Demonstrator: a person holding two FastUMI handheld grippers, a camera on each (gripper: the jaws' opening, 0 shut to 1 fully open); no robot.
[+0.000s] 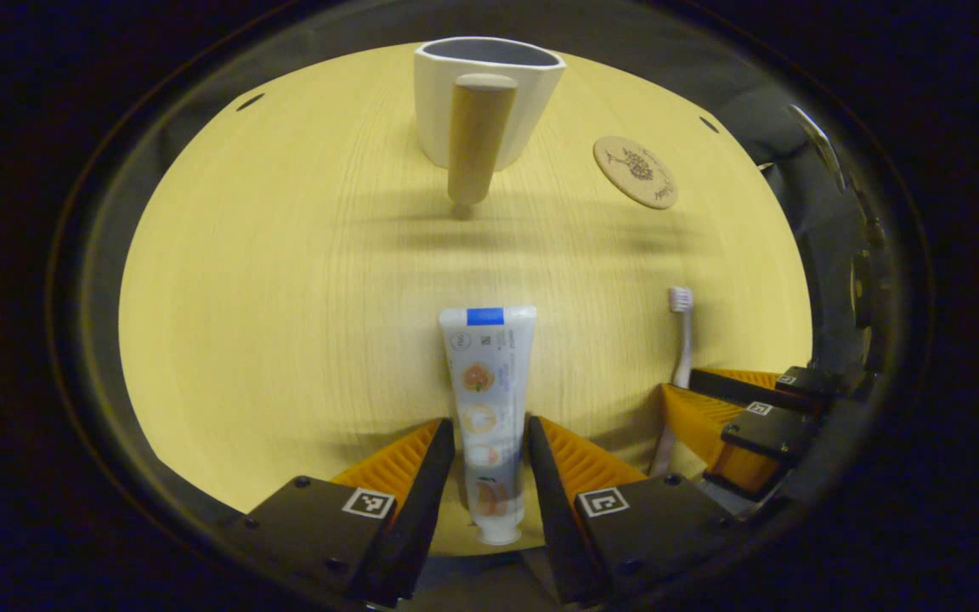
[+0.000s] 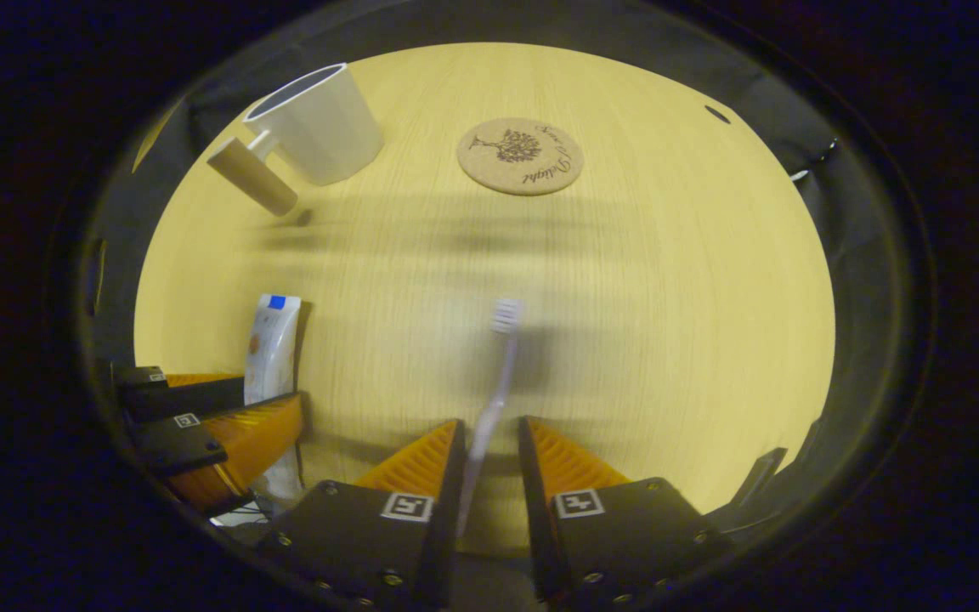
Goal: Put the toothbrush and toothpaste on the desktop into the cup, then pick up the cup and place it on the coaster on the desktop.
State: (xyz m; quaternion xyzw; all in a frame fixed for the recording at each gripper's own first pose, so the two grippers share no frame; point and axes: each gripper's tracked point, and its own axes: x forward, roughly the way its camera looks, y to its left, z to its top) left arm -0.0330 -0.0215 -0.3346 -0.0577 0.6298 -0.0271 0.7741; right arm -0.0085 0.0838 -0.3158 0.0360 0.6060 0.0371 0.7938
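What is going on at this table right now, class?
A person works two orange-fingered tools over a pale wooden table. The left tool straddles a white toothpaste tube lying flat; the right tool straddles a pale toothbrush. Whether either is gripped yet is unclear. Farther off stand a white cup with a wooden handle and a round cork coaster, bare.
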